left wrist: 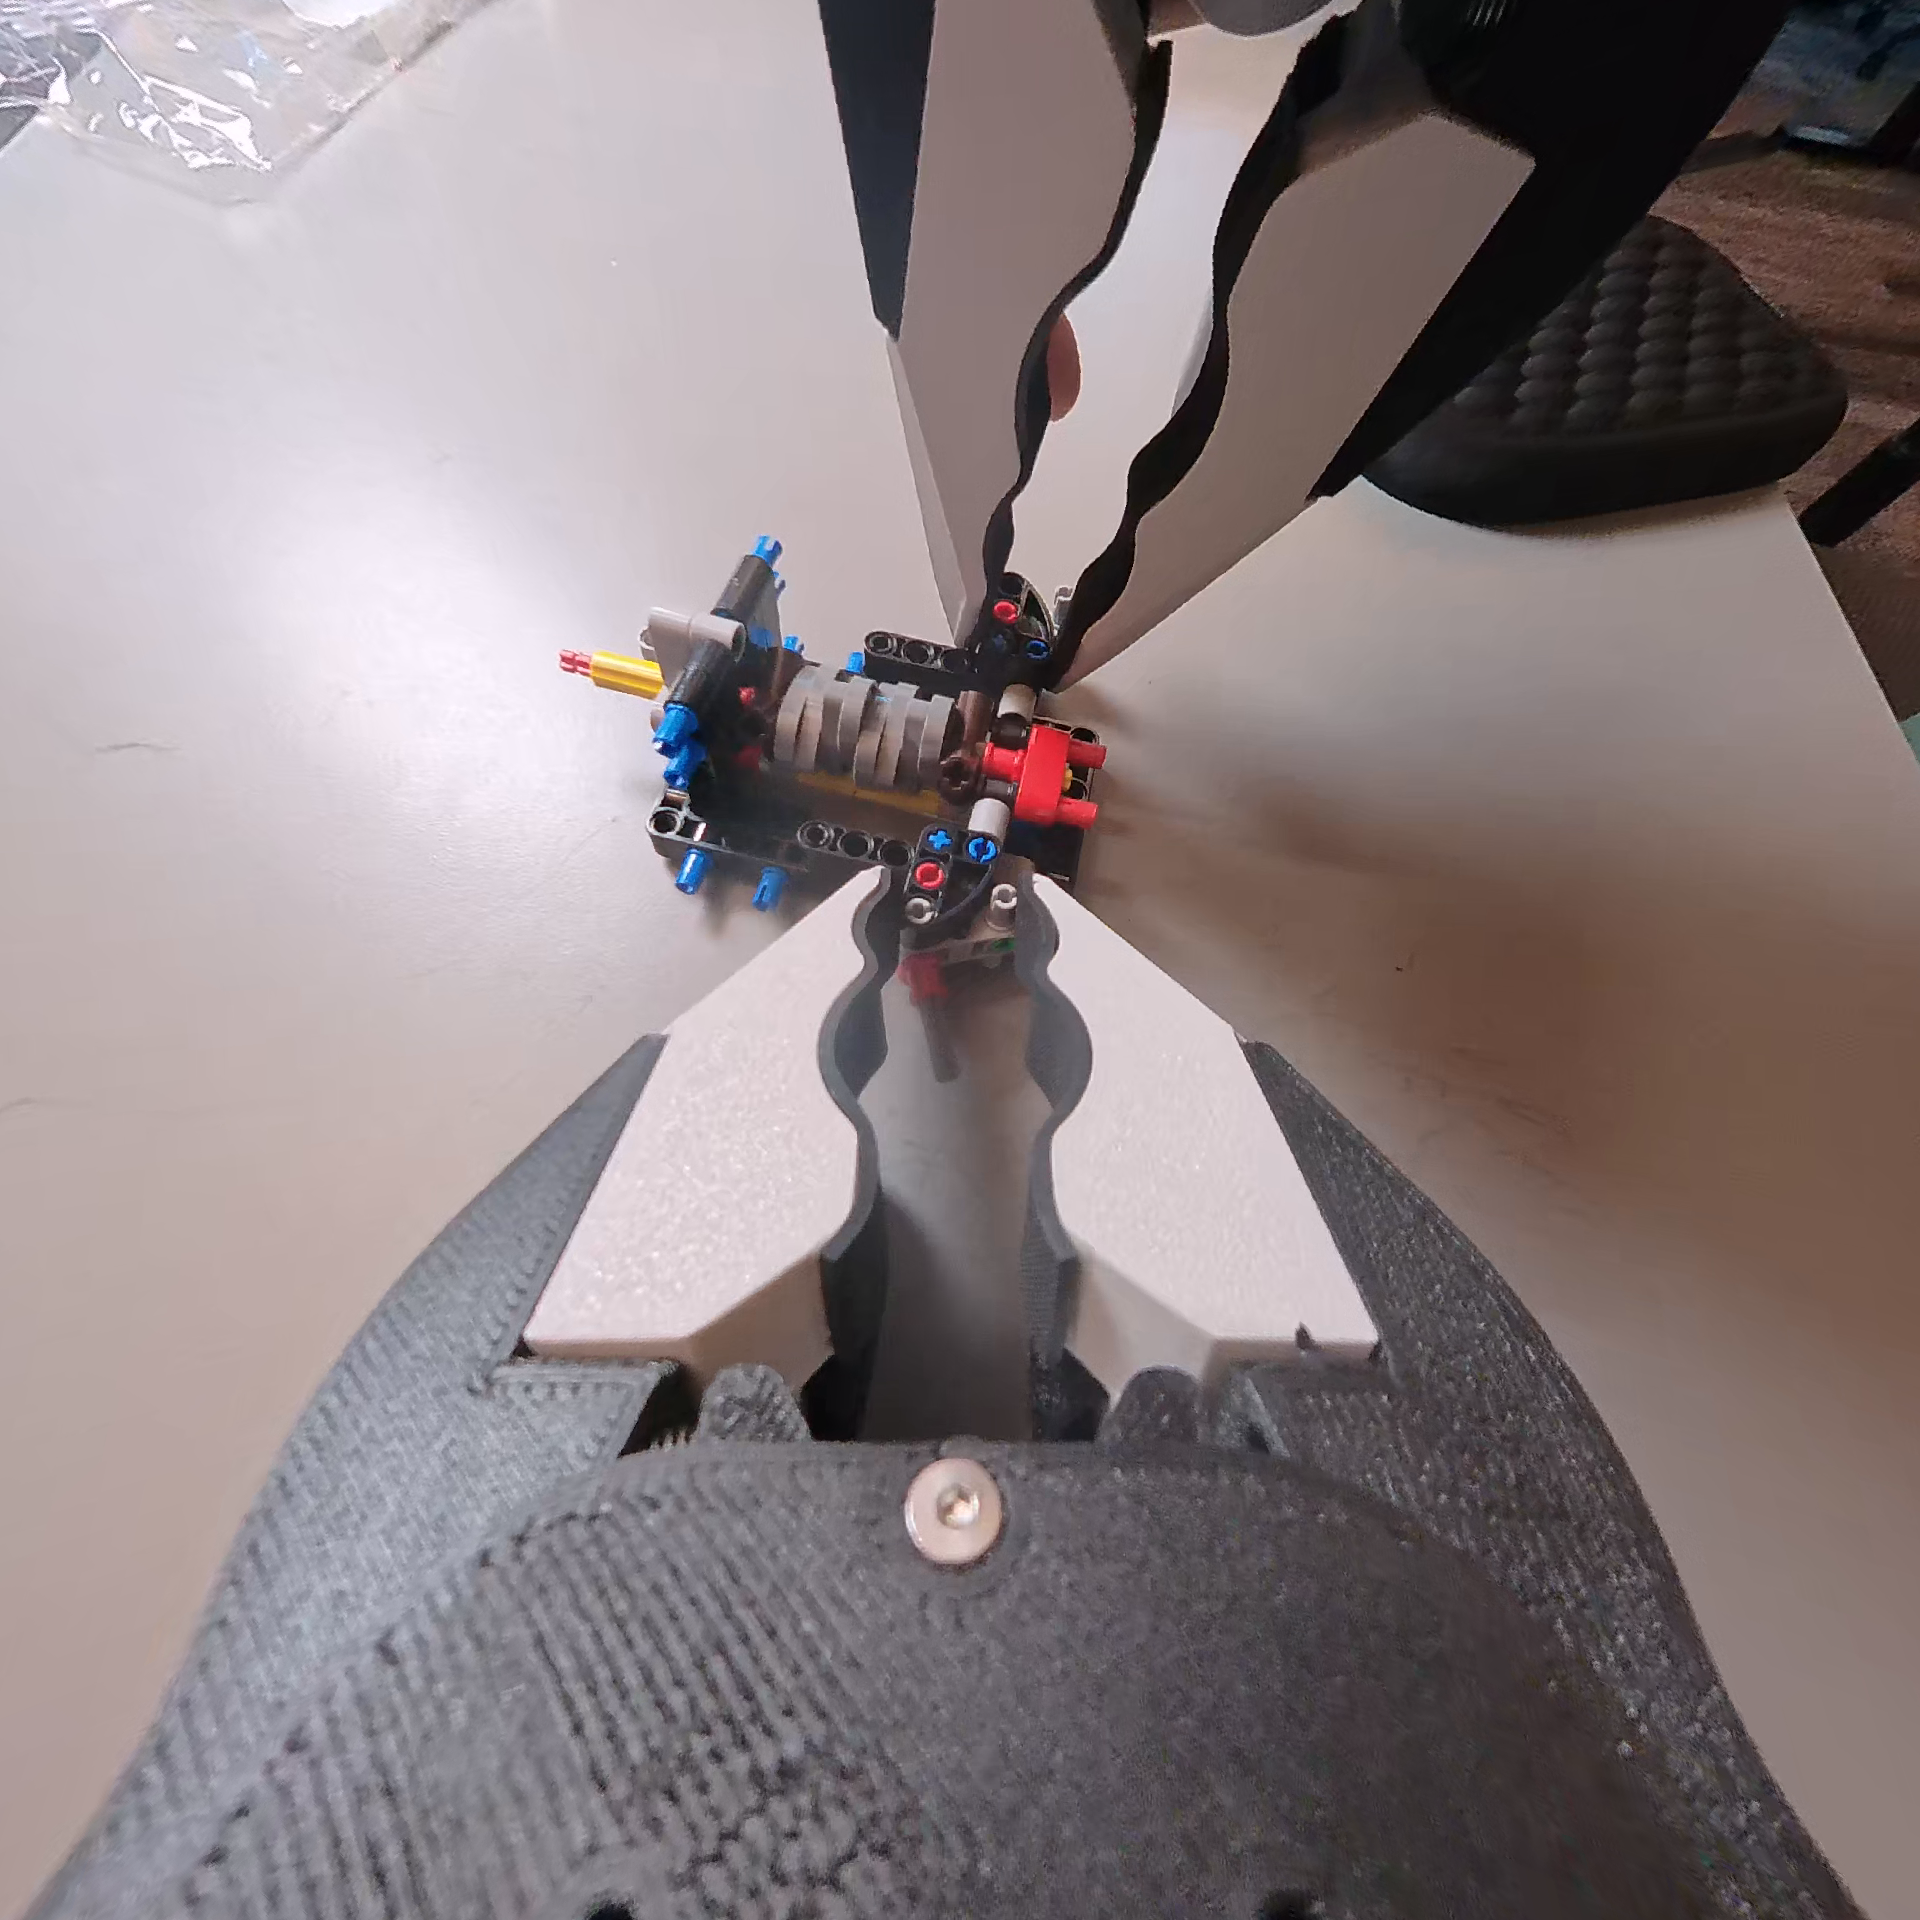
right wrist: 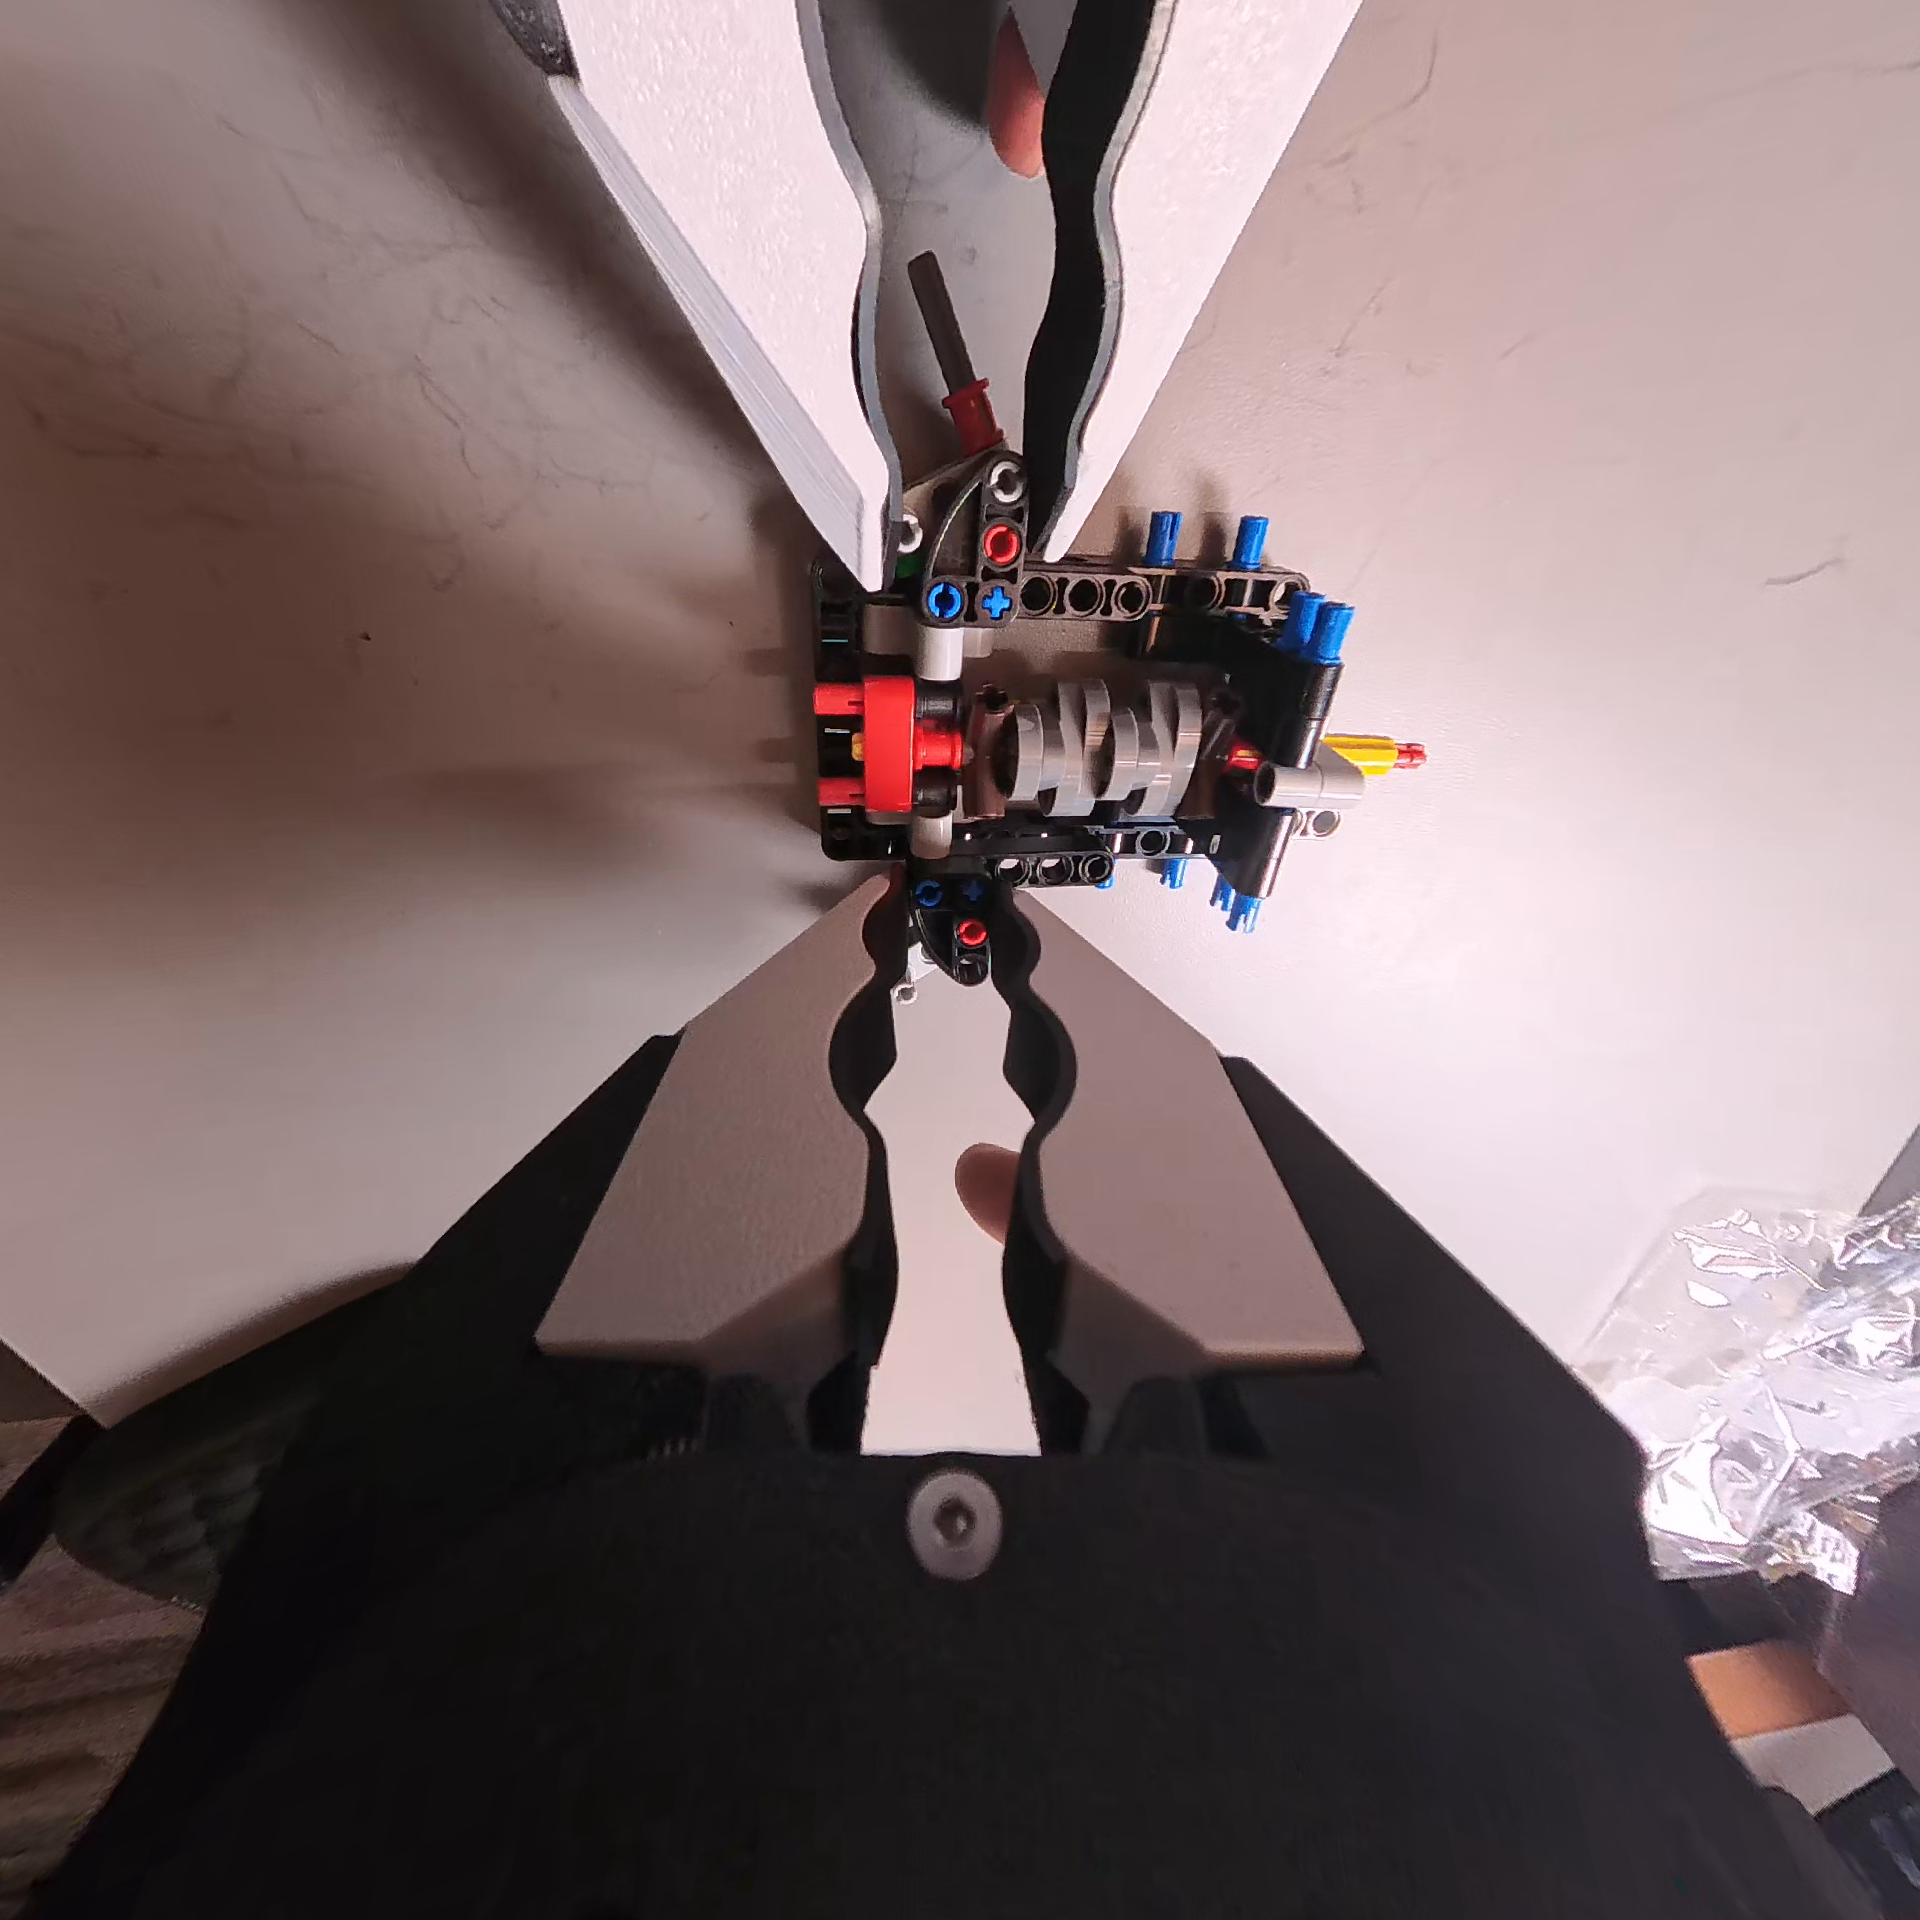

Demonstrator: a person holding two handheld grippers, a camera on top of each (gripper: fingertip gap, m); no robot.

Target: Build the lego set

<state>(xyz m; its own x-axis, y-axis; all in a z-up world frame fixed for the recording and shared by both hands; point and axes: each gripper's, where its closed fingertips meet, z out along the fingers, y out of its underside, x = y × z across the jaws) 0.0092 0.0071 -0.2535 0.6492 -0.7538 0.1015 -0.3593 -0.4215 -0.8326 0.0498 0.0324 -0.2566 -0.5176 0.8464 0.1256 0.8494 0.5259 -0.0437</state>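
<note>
A partly built lego assembly [left wrist: 862, 727] lies on the white table [left wrist: 364, 520]. It has a black beam frame, grey discs in the middle, a red block, blue pins and a yellow axle. My left gripper [left wrist: 954, 894] is shut on the black curved piece at its near side. A dark axle with a red bush [left wrist: 940, 1023] sticks back between its fingers. My right gripper [left wrist: 1023, 639] comes from the far side, shut on the opposite curved piece. In the right wrist view the assembly [right wrist: 1101, 748] sits between my right gripper [right wrist: 951, 920] and left gripper [right wrist: 961, 520], with the axle [right wrist: 951, 343] behind.
Crumpled clear plastic bags lie at the table's far left [left wrist: 177, 94], also seen in the right wrist view [right wrist: 1766, 1382]. A black mesh chair seat [left wrist: 1621, 384] stands beyond the table edge at the right. A person's fingertip [right wrist: 987, 1184] shows under my right gripper.
</note>
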